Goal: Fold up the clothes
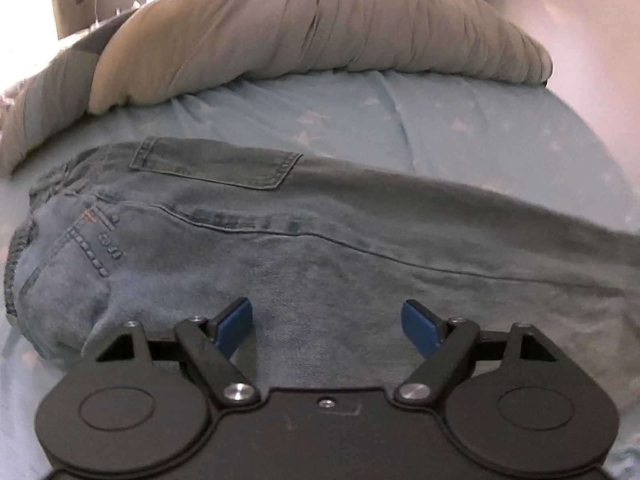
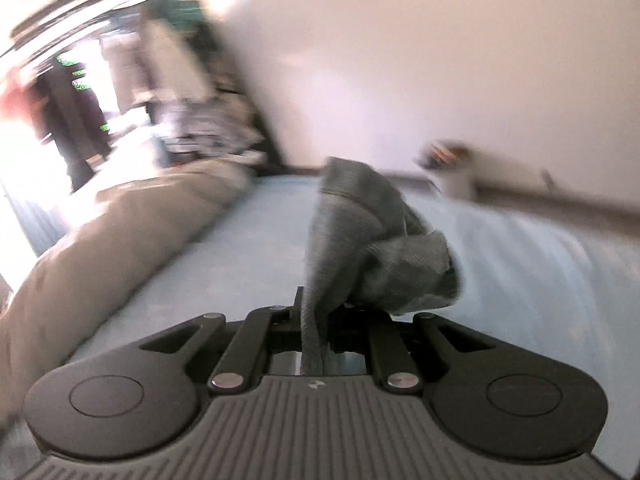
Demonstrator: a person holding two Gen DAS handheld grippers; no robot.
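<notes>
**Jeans spread on the bed, one end lifted**

Jeans (image 1: 248, 236) of faded blue denim lie flat across the light blue, star-printed bed sheet (image 1: 440, 128), waistband toward the left of the left wrist view, a back pocket (image 1: 216, 166) facing up and the legs running off to the right. The left tongs (image 1: 328, 324) hover just above the denim near the seat, their blue-padded fingers (image 1: 236, 326) spread wide with nothing between them.

In the right wrist view, which is blurred, a bunched fold of the same jeans (image 2: 360, 240) rises from between the right tongs (image 2: 316, 320), which are closed down on the cloth; a strip of denim runs back between the arms toward the body of the tool. The raised fabric stands clear of the sheet (image 2: 520, 264).

Beyond the jeans, a rolled beige duvet (image 1: 320, 28) lies along the far side of the bed, resting on the sheet. A pale wall (image 2: 400, 60) stands behind the bed.
</notes>
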